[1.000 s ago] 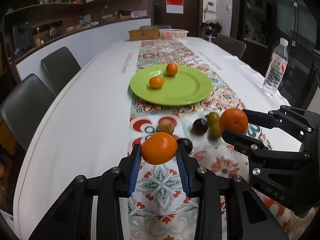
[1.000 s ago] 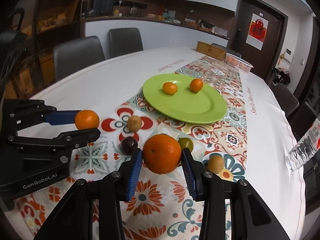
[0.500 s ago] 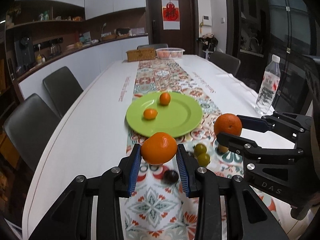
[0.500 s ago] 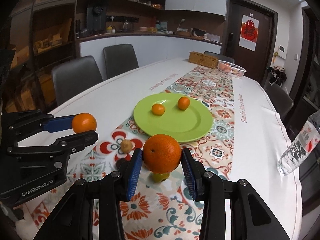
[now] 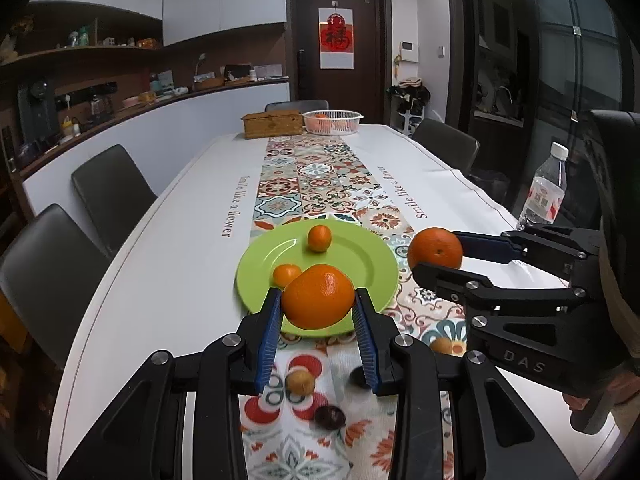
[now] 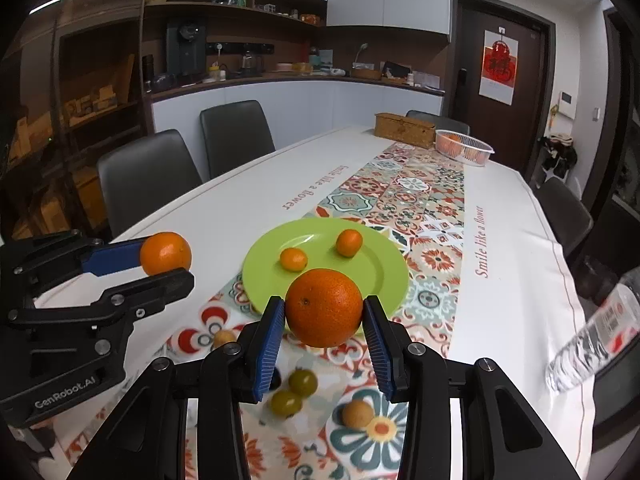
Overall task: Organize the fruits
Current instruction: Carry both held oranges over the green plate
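Each tool is clamped across an orange's middle: left tool point(image 5: 318, 322) on its orange point(image 5: 318, 296), right tool point(image 6: 323, 334) on its orange point(image 6: 324, 307). Both fruits look firm, round and prone to roll, with the plate point(image 5: 360, 256) at 12 o'clock.

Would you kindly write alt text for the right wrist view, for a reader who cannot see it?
The right gripper holds an orange between its blue pads, above a patterned table runner. Beyond lies a green plate bearing two small oranges, and the left gripper at left holds a mandarin.

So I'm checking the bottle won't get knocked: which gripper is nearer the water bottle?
Right. The right gripper, holding an orange, sits just short of the water bottle; the left gripper is over the green plate's near rim.
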